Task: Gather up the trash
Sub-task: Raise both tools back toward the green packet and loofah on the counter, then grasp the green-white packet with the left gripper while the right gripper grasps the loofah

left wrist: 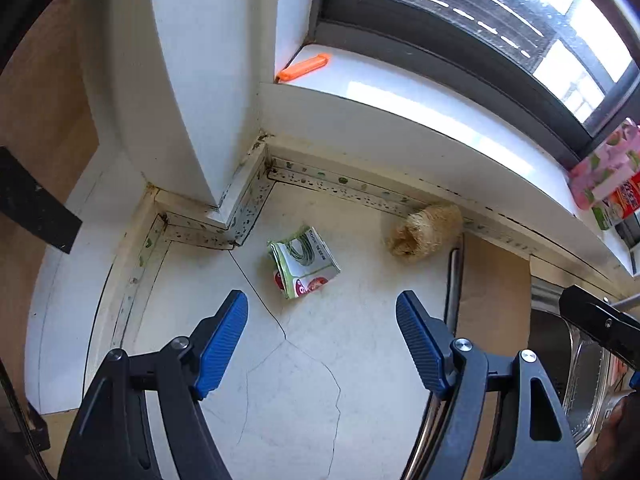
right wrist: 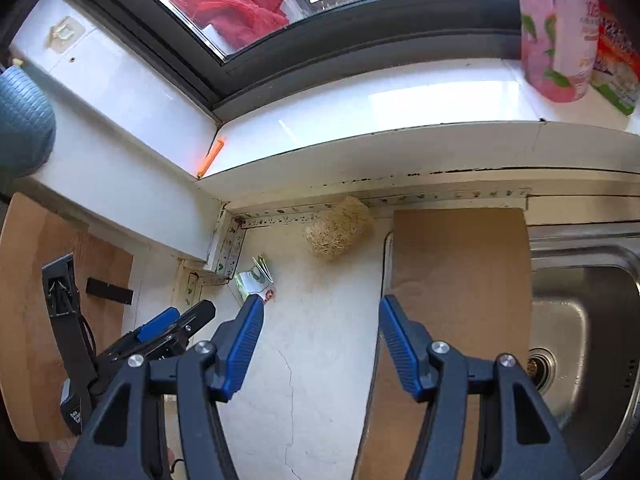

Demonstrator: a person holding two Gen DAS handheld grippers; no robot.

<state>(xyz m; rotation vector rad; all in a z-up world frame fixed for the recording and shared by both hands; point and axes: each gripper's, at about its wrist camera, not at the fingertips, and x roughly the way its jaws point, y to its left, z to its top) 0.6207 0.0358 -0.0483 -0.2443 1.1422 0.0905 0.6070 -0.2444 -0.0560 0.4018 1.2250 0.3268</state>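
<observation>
The left hand-held gripper [left wrist: 322,312] is held above the bench [left wrist: 312,380], spread wide and empty, angled down toward the folded wrapper [left wrist: 304,262] lying just ahead. The right hand-held gripper [right wrist: 321,318] is likewise held wide, empty, beside the sink [right wrist: 580,320].

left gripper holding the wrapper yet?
No, the left gripper is open and empty; the folded wrapper lies on the counter ahead.

Left gripper [left wrist: 322,312]: black angular frame, ribbed blue finger pads [left wrist: 224,340], silver round screws at the pivots. Right gripper [right wrist: 320,316]: identical black frame, blue ribbed pads, silver screws.
</observation>
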